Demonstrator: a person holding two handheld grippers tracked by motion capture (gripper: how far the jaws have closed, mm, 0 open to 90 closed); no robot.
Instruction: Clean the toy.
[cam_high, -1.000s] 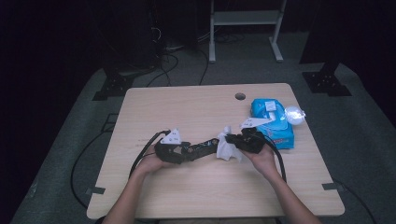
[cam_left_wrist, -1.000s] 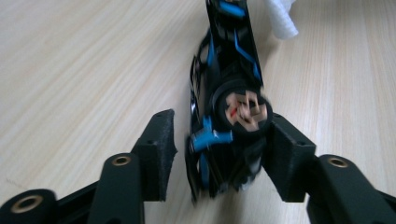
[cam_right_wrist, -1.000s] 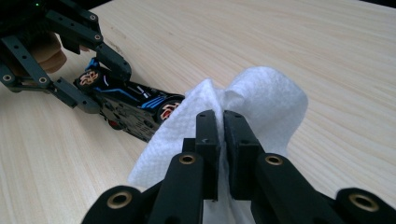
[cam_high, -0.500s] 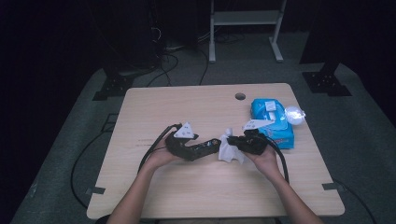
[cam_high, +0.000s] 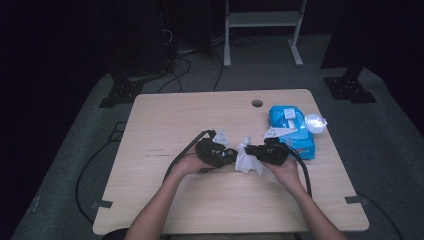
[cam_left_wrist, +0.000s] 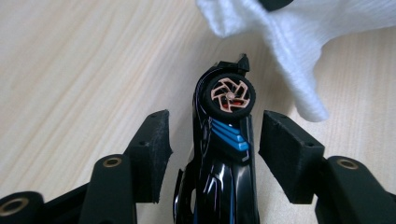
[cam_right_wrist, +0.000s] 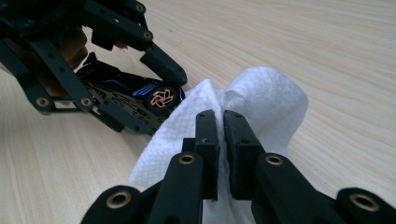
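Lengthwise, toy car (cam_left_wrist: 224, 140) points toward wipe (cam_left_wrist: 299, 42).

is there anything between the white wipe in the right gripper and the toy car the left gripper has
Nothing visible. The right gripper pinches the white wipe, whose edge hangs right next to the black toy car wheel. The left gripper has just been closing around the car; gaps show beside both pads.
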